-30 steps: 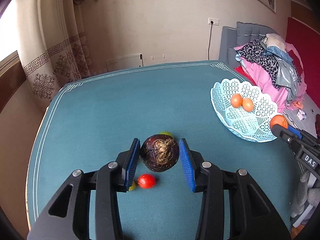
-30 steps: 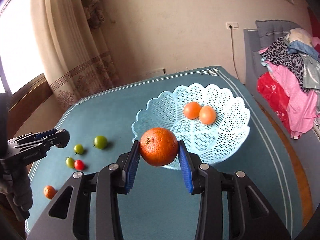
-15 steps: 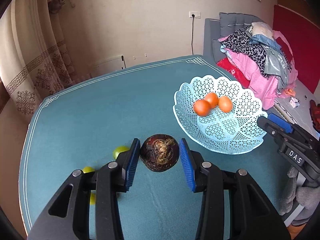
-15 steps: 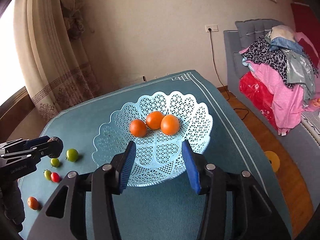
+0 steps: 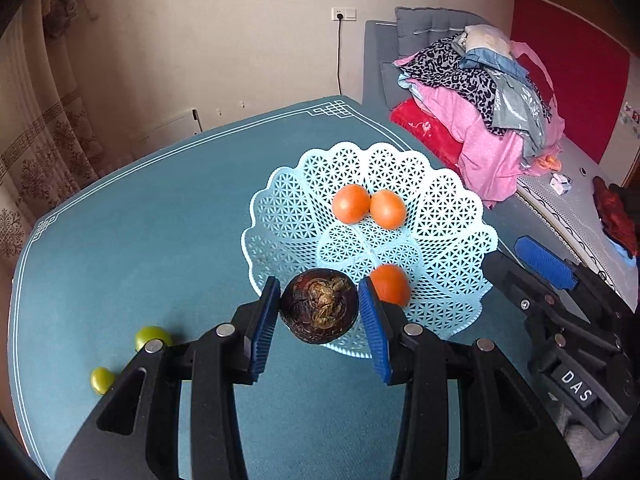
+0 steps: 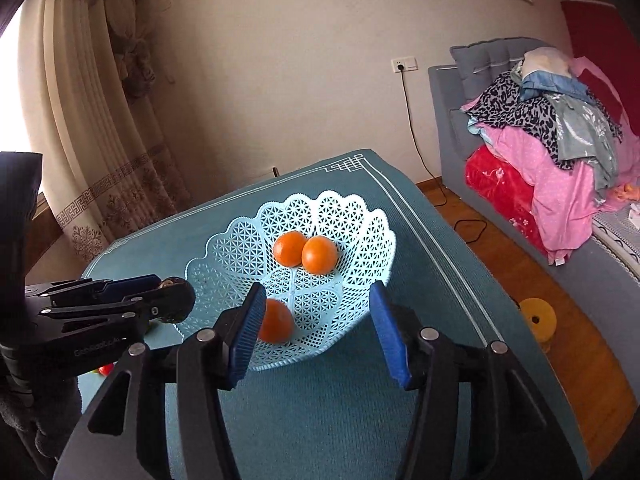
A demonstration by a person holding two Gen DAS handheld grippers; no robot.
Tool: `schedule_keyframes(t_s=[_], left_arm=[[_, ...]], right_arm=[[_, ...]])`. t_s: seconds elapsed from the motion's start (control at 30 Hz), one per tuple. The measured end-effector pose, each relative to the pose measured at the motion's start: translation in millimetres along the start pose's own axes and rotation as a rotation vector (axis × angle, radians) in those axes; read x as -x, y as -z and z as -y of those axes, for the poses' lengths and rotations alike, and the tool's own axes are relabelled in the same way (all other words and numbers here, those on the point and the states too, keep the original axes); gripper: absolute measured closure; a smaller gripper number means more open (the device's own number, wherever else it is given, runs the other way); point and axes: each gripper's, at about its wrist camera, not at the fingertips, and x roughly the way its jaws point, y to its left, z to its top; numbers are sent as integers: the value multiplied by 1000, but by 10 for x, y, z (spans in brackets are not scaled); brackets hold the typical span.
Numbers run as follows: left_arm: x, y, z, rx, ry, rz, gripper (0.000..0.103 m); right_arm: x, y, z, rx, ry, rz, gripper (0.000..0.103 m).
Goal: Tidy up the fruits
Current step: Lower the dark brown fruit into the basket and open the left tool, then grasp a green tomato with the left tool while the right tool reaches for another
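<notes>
Three oranges [image 5: 351, 203] lie in the blue lattice basket [image 5: 452, 200]. The left gripper [image 5: 319, 310] clamps a dark mangosteen [image 5: 318, 306] over its near rim. The right gripper [image 6: 316, 330], jaws just opening, holds nothing.

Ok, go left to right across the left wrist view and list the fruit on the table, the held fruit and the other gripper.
Smaller green fruit → larger green fruit → dark brown fruit held in the left gripper → right gripper.
</notes>
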Motion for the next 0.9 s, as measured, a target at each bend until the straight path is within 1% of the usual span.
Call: schedule_keyframes(t_s=[0.1, 0.13, 0.17, 0.23, 0.3, 0.4, 0.67, 0.9], left_arm=[[-87, -19, 26, 5, 10, -16, 59], [-100, -21, 14, 11, 8, -14, 51], [-104, -22, -3, 19, 3, -9, 40], [-96, -18, -55, 35, -16, 7, 30], [-92, -14, -119, 44, -30, 7, 29], [-65, 0, -252, 68, -60, 11, 25], [81, 64, -598, 109, -120, 22, 20], [244, 142, -929, 138, -170, 26, 19]], right_arm=[[-18, 8, 22, -6, 2, -6, 49], [-20, 9, 31, -10, 3, -6, 48], [-18, 9, 39, -14, 4, -5, 48], [-12, 8, 48, -18, 6, -3, 47], [-5, 14, 45, -19, 6, -2, 46], [7, 32, 19, -12, 2, -4, 43], [64, 85, -117, 5, -18, -18, 43], [173, 100, -292, 36, -51, -16, 41]])
